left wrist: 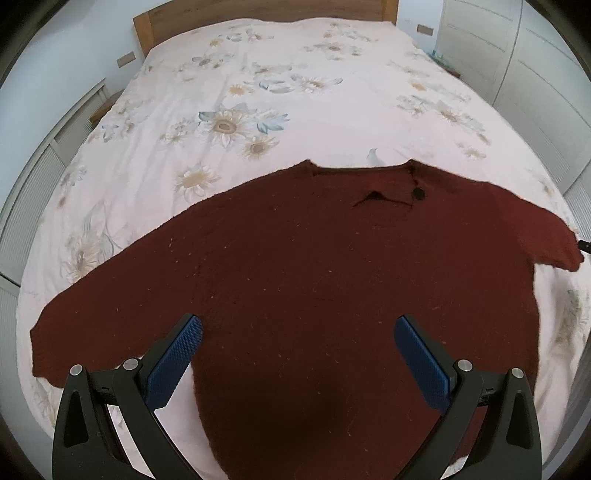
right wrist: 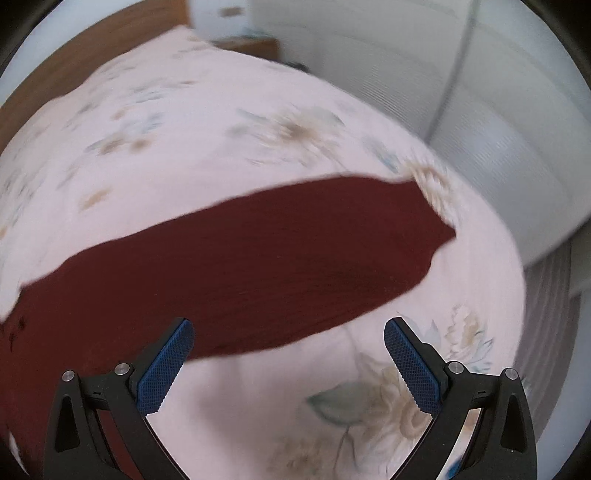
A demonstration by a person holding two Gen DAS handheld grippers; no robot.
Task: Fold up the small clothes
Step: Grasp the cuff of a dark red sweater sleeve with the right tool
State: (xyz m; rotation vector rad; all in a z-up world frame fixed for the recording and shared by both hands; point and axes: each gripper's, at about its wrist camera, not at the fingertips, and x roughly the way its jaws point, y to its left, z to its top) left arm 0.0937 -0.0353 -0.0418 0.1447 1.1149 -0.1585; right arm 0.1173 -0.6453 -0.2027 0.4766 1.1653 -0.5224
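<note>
A: Sweater position?

B: Dark red knit sweater point(left wrist: 303, 266) spread flat on the bed point(left wrist: 280, 85), filling the lower centre of the left view. Sleeves out to both sides, neckline toward the wooden headboard point(left wrist: 266, 9) at top. One dark button point(left wrist: 418, 193) by the collar. No readable label.

A: Tools?

B: Left tool point(left wrist: 298, 332) at bottom of frame, blue pads wide apart, over the sweater body, holding nothing. Right tool point(right wrist: 289, 334) also spread wide, empty, above one sleeve point(right wrist: 295, 251) crossing mid-frame. Right view is blurred.

A: Bedding?

B: Pale pink floral sheet point(right wrist: 229, 122).
</note>
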